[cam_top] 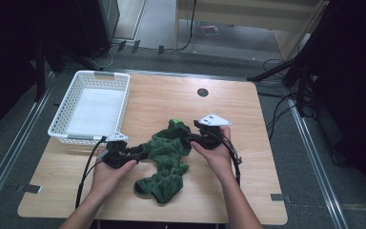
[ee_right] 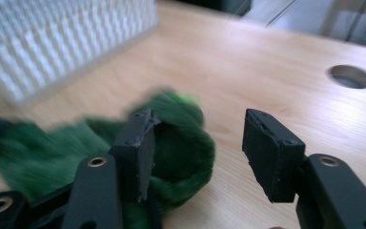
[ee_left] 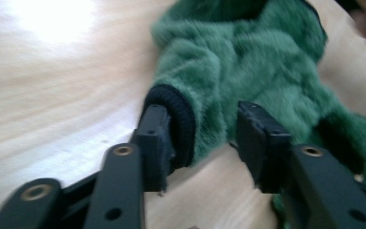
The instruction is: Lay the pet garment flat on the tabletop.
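- Green fuzzy garment (cam_top: 164,160) lies crumpled mid-table, toward near edge.
- Left gripper (cam_top: 134,153) at garment's left end: jaws spread, black-trimmed cuff (ee_left: 178,121) between them, touching one pad, not pinched.
- Right gripper (cam_top: 189,136) at garment's far end: jaws spread, fabric beside one pad, nothing clamped.
- White basket (cam_top: 106,81) at far left corner.

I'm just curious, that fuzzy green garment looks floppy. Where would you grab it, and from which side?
Probably by the black-trimmed cuff at the green garment's left end, coming in low from the left. The trim makes a firm rolled edge, and it already sits between the left gripper's open jaws. The right gripper, also open, could take the bunched end by the table's middle.
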The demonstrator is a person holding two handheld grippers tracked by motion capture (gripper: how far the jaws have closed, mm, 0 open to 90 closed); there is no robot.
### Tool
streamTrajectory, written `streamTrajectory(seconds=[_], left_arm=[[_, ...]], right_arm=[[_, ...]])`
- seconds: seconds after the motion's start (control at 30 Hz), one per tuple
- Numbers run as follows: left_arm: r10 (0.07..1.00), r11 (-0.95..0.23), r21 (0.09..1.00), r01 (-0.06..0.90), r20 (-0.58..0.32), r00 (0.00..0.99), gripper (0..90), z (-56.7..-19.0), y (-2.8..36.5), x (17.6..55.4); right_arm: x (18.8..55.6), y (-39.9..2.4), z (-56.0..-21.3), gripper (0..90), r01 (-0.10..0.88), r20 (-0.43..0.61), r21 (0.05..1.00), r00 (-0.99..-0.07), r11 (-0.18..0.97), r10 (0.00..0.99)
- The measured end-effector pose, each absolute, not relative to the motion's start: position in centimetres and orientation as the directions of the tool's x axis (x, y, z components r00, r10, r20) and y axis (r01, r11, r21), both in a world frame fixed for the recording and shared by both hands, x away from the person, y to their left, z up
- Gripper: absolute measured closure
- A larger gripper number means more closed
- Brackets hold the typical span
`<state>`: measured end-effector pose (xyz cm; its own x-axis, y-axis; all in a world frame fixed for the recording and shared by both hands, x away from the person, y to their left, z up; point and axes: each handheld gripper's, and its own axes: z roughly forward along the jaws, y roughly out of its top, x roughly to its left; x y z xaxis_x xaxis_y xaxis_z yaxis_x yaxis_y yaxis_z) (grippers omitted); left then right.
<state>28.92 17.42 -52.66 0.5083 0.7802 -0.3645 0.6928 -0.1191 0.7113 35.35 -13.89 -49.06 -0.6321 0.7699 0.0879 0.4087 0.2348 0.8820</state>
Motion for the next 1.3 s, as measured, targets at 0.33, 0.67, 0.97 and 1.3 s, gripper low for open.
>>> streamTrajectory(seconds=[0.33, 0.67, 0.97, 1.3], left_arm=[[0.794, -0.161, 0.712, 0.683, -0.317, 0.519, 70.5, -53.6, 15.9, 29.0], [0.753, -0.167, 0.705, 0.689, -0.36, 0.551, 87.2, -53.4, 16.7, 28.9], [0.721, -0.199, 0.664, 0.721, -0.399, 0.566, 81.5, -53.4, 17.4, 29.2], [0.704, -0.176, 0.661, 0.729, -0.433, 0.562, 80.4, -54.0, 16.8, 29.3]], right_arm=[[31.3, -12.5, -51.9, 65.3, 0.532, 0.196, 0.796, -0.679, 0.289, 0.708], [28.1, -14.9, -50.7, 84.8, 0.533, 0.182, 0.795, -0.666, 0.291, 0.724], [27.2, -17.7, -51.7, 85.7, 0.577, 0.223, 0.778, -0.622, 0.247, 0.75], [30.1, -13.4, -52.7, 60.9, 0.52, 0.245, 0.832, -0.655, 0.191, 0.715]])
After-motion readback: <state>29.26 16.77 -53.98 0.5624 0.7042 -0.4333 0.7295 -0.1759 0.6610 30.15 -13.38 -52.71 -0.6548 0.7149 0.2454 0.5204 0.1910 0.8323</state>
